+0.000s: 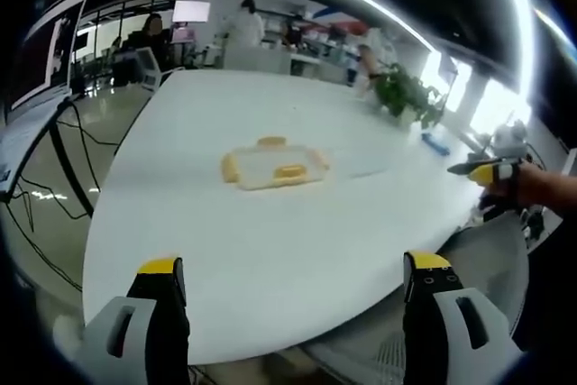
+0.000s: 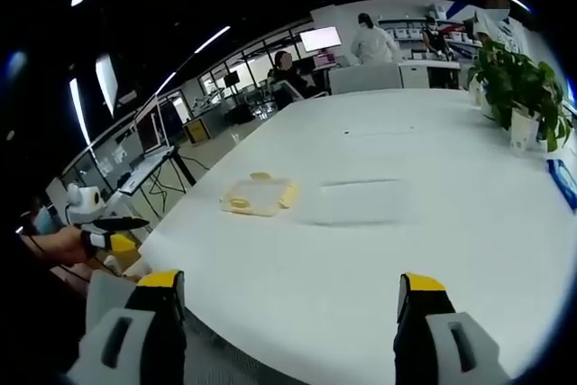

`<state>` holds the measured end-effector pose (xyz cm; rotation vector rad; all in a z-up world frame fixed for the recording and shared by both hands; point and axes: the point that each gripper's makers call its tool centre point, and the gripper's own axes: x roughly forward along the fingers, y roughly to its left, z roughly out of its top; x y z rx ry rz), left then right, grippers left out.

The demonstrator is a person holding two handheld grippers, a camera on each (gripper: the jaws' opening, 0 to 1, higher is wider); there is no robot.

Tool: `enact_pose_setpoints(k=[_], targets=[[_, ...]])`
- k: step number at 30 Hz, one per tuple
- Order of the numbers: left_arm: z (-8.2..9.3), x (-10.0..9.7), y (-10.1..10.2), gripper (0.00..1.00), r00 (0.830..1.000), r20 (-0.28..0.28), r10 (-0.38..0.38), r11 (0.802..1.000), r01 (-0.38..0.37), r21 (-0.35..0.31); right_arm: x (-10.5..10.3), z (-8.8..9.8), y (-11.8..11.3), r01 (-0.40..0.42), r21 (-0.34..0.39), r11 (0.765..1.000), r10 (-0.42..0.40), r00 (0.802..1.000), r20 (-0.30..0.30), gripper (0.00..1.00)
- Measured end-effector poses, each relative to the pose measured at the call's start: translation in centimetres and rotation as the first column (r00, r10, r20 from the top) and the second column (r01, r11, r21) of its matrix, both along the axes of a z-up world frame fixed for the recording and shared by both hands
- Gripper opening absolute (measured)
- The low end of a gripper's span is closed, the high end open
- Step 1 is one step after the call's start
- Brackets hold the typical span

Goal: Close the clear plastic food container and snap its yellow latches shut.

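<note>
A: What could go wrong from here?

B: Mostly the approach, I'd judge. Both grippers sit well back from the box [image 1: 273, 167], off the near edge of the table [image 1: 270, 259]. The left gripper [image 1: 293, 281] has its jaws spread wide with nothing between them; the right gripper [image 2: 284, 299] is the same, wide apart and empty. In the left gripper view the right one also appears at about 3 o'clock, held in a hand [image 1: 541, 185].

A: And the cause?

B: The box is clear and light on a smooth white top. A push on one latch with no bracing could slide it instead of snapping it. The lid [image 2: 356, 201] is the bigger risk: it's a faint clear sheet lying just to the right of the box, easy to miss or misalign.

A: How does the box look?

B: Low and shallow, with yellow tabs around its edges. In the left gripper view it's at roughly 12 o'clock from the jaws, mid-table. In the right gripper view it's at about 11 o'clock. I can't tell whether any latch is engaged; it looks open.
</note>
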<state>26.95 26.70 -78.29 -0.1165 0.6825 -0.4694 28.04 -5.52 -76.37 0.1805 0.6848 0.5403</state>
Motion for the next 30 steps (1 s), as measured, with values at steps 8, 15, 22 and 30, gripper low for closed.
enact_pose_setpoints(k=[8, 15, 22, 30], targets=[[-0.03, -0.03, 0.1, 0.99, 1.0, -0.001, 0.003, 1.0, -0.003, 0.0, 0.23, 0.17, -0.05, -0.003, -0.007, 1.0, 0.003, 1.0, 0.003, 0.99], [-0.04, -0.21, 0.11, 0.99, 1.0, -0.004, 0.0, 1.0, 0.0, 0.0, 0.13, 0.35, -0.11, -0.012, -0.017, 1.0, 0.012, 1.0, 0.008, 0.99], [-0.04, -0.22, -0.01, 0.99, 1.0, -0.003, -0.004, 1.0, 0.004, 0.001, -0.19, 0.06, -0.04, -0.028, -0.057, 0.998, 0.029, 0.999, 0.015, 0.99], [0.03, 0.05, 0.24, 0.99, 1.0, 0.005, -0.004, 1.0, 0.004, 0.002, -0.35, -0.09, 0.18, -0.027, -0.053, 0.998, 0.028, 1.0, 0.013, 0.99]])
